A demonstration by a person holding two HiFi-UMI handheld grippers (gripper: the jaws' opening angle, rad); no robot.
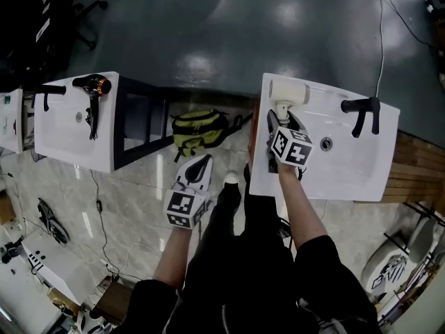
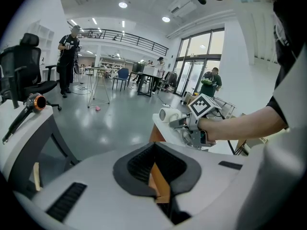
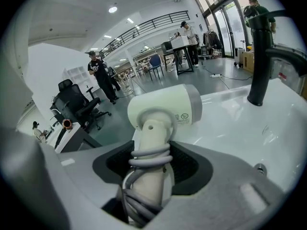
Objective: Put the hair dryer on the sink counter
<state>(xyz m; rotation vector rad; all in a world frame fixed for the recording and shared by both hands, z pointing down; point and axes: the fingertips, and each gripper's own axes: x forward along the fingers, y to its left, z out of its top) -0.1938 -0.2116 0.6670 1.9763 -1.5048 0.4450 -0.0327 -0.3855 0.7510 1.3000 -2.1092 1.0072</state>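
While the right gripper (image 3: 146,176) jaws clamp the hair dryer (image 3: 165,107), left gripper (image 2: 156,174) closed on nothing, releasing seemingly near the table (image 1: 351,169) edge might topple it.

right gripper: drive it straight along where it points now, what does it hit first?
The right gripper holds the hair dryer by its handle, so the dryer leads. Pointing downward, it would likely press the dryer's head into the sink counter first. The faucet stands off to the right.
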